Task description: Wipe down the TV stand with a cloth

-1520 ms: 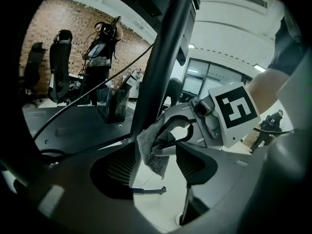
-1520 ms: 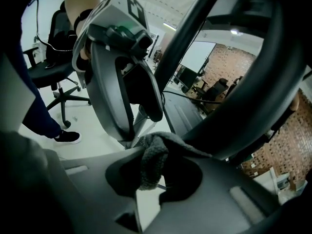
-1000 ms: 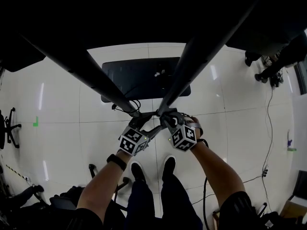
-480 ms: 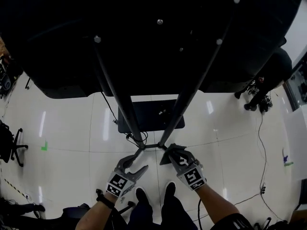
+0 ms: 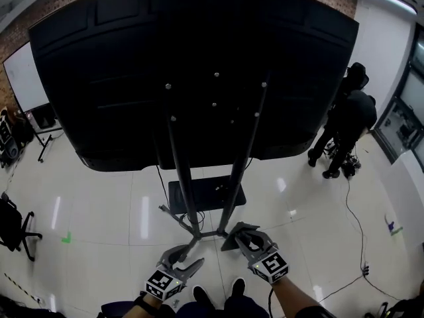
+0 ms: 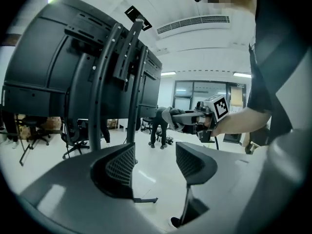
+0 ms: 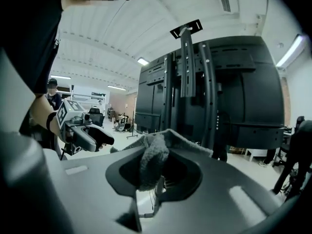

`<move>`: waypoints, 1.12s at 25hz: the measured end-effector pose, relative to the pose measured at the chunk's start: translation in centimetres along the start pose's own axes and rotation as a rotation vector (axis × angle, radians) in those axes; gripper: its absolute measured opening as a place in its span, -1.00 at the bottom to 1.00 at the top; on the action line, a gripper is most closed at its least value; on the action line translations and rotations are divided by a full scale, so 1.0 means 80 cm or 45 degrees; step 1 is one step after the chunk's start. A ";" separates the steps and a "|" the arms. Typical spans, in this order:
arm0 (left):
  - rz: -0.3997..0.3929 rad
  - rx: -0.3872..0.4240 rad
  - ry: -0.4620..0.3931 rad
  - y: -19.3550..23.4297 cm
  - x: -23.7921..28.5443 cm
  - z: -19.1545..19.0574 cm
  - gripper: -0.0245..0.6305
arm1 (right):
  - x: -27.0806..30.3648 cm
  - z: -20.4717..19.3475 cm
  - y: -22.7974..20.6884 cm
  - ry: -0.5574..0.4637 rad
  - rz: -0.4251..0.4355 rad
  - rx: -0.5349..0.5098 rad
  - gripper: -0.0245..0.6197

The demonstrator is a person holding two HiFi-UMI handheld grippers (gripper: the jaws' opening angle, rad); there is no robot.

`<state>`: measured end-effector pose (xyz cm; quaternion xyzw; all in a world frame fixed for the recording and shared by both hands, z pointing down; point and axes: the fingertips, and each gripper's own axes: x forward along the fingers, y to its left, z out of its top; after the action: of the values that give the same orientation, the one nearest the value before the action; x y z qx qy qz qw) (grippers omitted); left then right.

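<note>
Cloth (image 7: 155, 160) is pinched by the right gripper (image 5: 242, 234) (left gripper (image 5: 187, 262) open, empty); wiping is not yet begun, so contact with the TV stand (image 5: 239, 171) is needed next.

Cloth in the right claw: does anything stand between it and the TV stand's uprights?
Nothing visible does. The cloth, clamped in the right claw, faces the TV stand uprights directly, with only open air between.

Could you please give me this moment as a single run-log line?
left hand-held gripper: open, empty | right hand-held gripper: shut on cloth | TV stand: upright ahead, cloth near a pole's foot, contact unclear
</note>
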<state>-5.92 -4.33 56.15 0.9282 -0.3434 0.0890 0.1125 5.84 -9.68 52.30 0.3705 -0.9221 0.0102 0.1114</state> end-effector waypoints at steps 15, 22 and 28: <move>0.135 -0.001 -0.149 -0.133 -0.066 0.052 -0.06 | -0.156 0.040 0.079 -0.129 0.111 0.155 -0.75; 0.173 -0.046 -0.185 -0.214 -0.074 0.049 -0.07 | -0.228 0.023 0.103 -0.124 0.169 0.193 -0.75; 0.180 -0.027 -0.183 -0.258 -0.096 0.049 -0.07 | -0.261 0.020 0.126 -0.123 0.227 0.177 -0.76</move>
<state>2.28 14.63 47.48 0.9043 -0.4163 0.0261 0.0907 13.26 11.69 46.92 0.2938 -0.9527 0.0661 0.0395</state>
